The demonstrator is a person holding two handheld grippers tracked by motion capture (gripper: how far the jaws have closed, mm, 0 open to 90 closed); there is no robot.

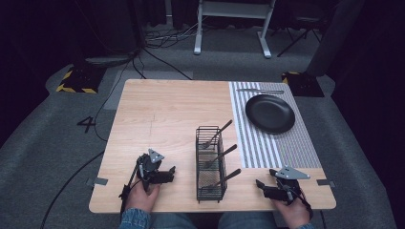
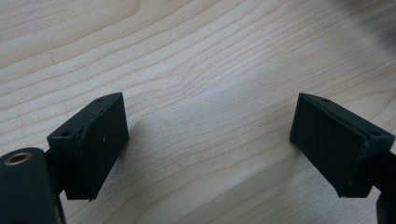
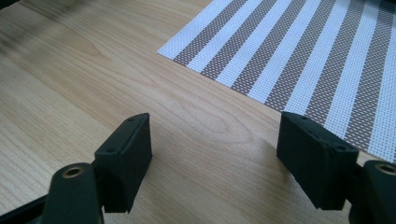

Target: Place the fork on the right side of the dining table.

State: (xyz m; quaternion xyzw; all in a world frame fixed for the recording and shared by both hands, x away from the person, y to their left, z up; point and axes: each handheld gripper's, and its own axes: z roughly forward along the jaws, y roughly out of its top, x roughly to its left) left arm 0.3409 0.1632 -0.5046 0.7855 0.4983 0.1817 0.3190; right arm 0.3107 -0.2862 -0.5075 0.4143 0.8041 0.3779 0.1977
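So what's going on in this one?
A person rests both tongs on a wooden table, the left tongs and the right tongs open and empty on either side of a black wire caddy holding three utensils. A black plate sits on a striped placemat, with one more utensil beyond it. Nothing is gripped yet.

You're over a pale wood table (image 1: 162,114) with smooth grain; the striped mat (image 1: 291,143) looks woven, the plate (image 1: 270,113) matt black, the basket (image 1: 210,164) thin black wire.

wire caddy (image 1: 210,164), three forks, black plate (image 1: 270,113)
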